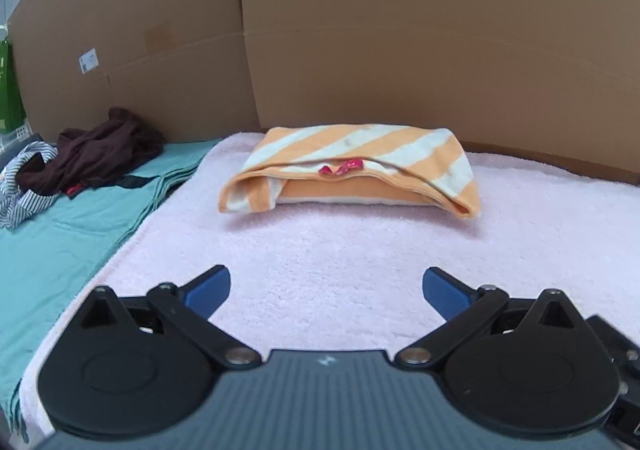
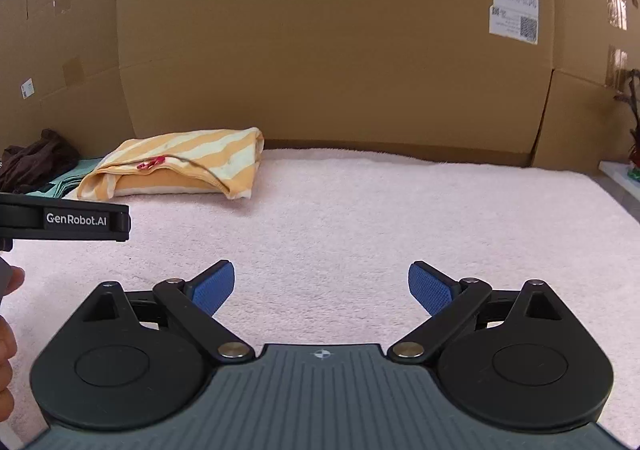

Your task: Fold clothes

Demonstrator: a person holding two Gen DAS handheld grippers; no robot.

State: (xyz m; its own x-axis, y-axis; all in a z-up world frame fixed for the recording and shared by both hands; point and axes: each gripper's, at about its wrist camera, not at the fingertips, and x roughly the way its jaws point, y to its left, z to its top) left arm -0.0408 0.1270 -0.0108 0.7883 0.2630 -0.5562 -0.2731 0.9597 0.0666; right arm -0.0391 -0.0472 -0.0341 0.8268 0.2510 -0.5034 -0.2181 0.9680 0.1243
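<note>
Left wrist view: the left gripper hung over the pink towel with its blue pads spread wide and nothing between them. Straight ahead, near the cardboard wall, the orange-and-white striped garment lay as a compact folded bundle, its long axis running side to side across the gripper's line of sight, a red tag showing at the open front edge. Off to the left, a dark brown garment and a striped shirt sat crumpled, touching each other on a teal cloth.

Right wrist view: the right gripper was likewise spread and empty above the towel. From here the striped bundle lay ahead and well to the left, so the left gripper was the better lined up with it. The crumpled pile lay further left again, which also favoured that arm. The bundle already lay folded; whether it needed another fold could not be judged.
</note>
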